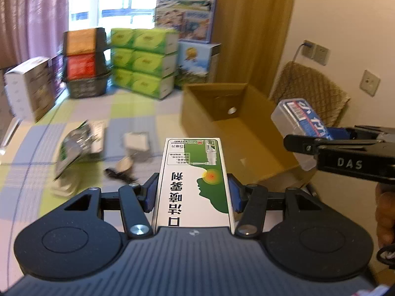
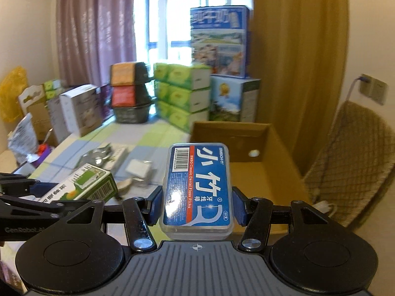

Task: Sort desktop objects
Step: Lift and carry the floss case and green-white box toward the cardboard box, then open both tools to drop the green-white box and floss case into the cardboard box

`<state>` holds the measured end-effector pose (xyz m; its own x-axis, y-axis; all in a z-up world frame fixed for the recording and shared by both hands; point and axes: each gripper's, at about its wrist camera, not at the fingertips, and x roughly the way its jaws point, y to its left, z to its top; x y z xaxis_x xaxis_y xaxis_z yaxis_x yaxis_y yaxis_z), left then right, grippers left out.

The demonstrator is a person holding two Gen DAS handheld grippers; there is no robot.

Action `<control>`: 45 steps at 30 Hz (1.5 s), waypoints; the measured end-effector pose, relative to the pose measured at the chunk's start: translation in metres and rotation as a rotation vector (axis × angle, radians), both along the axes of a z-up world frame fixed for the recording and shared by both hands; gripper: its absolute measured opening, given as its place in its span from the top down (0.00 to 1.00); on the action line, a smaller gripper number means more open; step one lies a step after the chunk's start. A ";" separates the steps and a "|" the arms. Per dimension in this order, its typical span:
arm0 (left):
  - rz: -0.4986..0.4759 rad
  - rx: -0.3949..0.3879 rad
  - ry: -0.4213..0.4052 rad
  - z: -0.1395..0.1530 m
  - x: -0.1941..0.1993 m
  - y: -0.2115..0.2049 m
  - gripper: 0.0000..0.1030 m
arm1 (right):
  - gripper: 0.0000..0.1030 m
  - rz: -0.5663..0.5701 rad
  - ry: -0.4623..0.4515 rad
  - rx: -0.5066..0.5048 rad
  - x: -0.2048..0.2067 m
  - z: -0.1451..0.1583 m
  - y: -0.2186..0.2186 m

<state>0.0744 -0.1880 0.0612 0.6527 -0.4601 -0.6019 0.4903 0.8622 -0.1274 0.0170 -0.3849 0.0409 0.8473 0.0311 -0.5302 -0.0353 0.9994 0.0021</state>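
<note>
My left gripper (image 1: 193,193) is shut on a white and green spray box (image 1: 195,180), held above the checked tablecloth. In the right wrist view that same box (image 2: 81,187) shows at the lower left. My right gripper (image 2: 197,206) is shut on a clear floss pick case (image 2: 197,187) with a blue label. The case (image 1: 300,123) appears at the right of the left wrist view, over the near right corner of the open cardboard box (image 1: 237,128). The cardboard box (image 2: 269,172) lies ahead and to the right of both grippers.
On the tablecloth lie a foil packet (image 1: 74,145), a small white box (image 1: 137,141) and a dark small item (image 1: 118,174). Green tissue packs (image 1: 143,61), a black basket (image 1: 86,83) and cartons stand at the back. A wicker chair (image 2: 355,162) is at the right.
</note>
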 end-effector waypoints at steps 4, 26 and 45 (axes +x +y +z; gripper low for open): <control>-0.036 -0.013 -0.009 0.011 0.000 -0.033 0.51 | 0.48 -0.041 0.009 -0.002 -0.002 0.003 -0.030; -0.116 -0.005 0.031 0.004 0.039 -0.119 0.51 | 0.48 -0.116 0.075 0.047 0.024 -0.012 -0.101; -0.152 -0.033 0.090 -0.037 0.099 -0.147 0.54 | 0.48 -0.161 0.133 0.079 0.066 -0.044 -0.122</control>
<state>0.1730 -0.3347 0.0242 0.5183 -0.5702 -0.6374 0.6001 0.7735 -0.2039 0.0831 -0.5064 -0.0027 0.7677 -0.0528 -0.6386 0.1302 0.9887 0.0748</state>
